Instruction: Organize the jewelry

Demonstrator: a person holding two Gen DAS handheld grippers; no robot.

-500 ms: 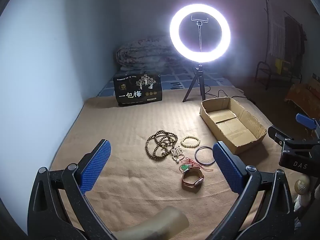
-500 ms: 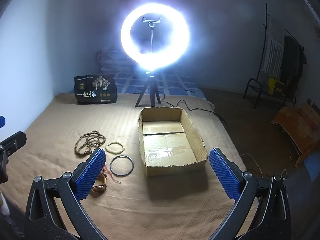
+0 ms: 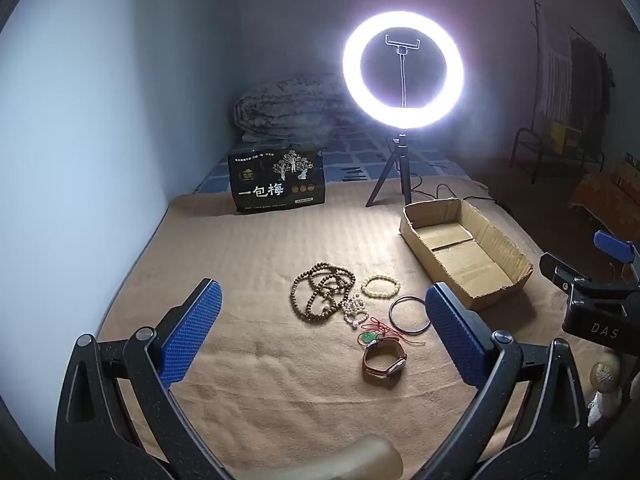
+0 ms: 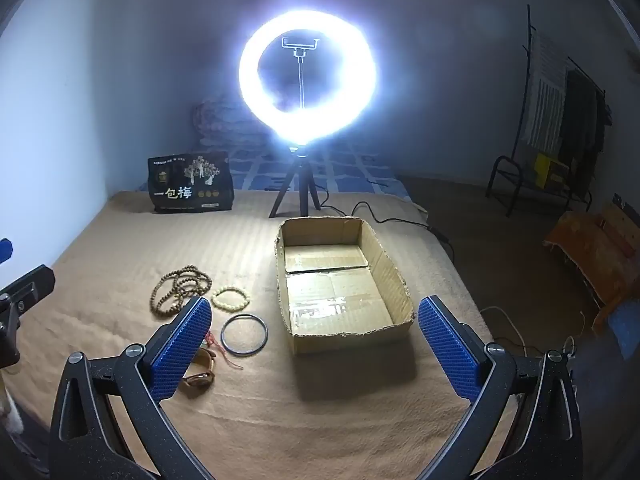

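Jewelry lies on a tan blanket: a long brown bead necklace (image 3: 322, 292), a pale bead bracelet (image 3: 381, 287), a small white bead string (image 3: 354, 310), a dark bangle (image 3: 409, 315), a green pendant on red cord (image 3: 370, 336) and a brown-strap watch (image 3: 384, 362). An empty cardboard box (image 3: 464, 252) sits to their right. My left gripper (image 3: 320, 336) is open above the jewelry. My right gripper (image 4: 316, 344) is open, facing the box (image 4: 340, 280), with the bangle (image 4: 244, 335) and necklace (image 4: 180, 288) to its left.
A lit ring light on a tripod (image 3: 402, 76) stands behind the box, its cable (image 4: 380, 216) trailing right. A black printed bag (image 3: 276, 182) stands at the back left. A folded quilt (image 3: 288, 108) lies by the wall. The bed's edge drops off at right.
Both views are almost unchanged; the grippers have shifted only slightly and both stay open.
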